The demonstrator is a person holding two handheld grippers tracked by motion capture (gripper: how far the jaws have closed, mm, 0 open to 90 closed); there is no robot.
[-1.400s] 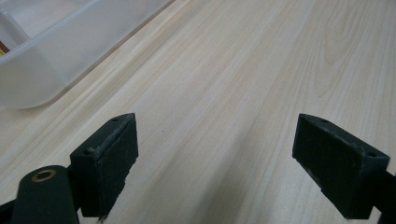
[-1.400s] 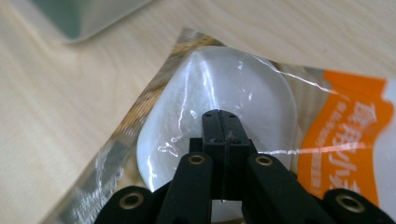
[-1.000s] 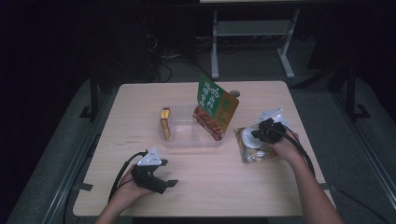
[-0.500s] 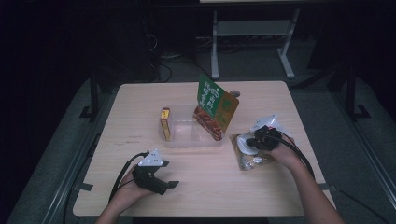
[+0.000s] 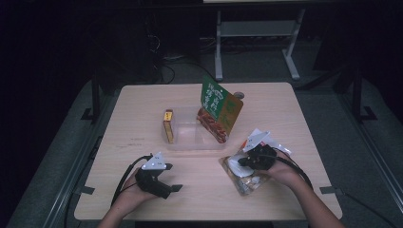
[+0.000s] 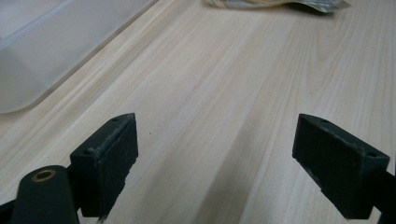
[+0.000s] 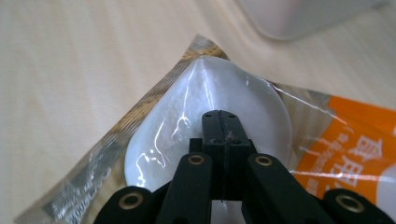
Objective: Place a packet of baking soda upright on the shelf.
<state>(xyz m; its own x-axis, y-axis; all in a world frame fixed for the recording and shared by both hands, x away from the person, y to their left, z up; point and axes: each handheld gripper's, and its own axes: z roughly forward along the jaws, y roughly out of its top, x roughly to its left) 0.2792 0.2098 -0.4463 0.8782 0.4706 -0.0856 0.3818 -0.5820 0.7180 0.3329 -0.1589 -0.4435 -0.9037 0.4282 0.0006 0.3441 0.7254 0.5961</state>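
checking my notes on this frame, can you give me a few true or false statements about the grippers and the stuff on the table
1. The right gripper is shut on the clear snack packet. True.
2. The left gripper holds the yellow box. False: its jaws stand open over bare table, holding nothing.
3. The green bag leans upright in the clear tray. True.
4. The yellow box lies on the snack packet. False: it stands at the tray's left edge, well apart from the packet.
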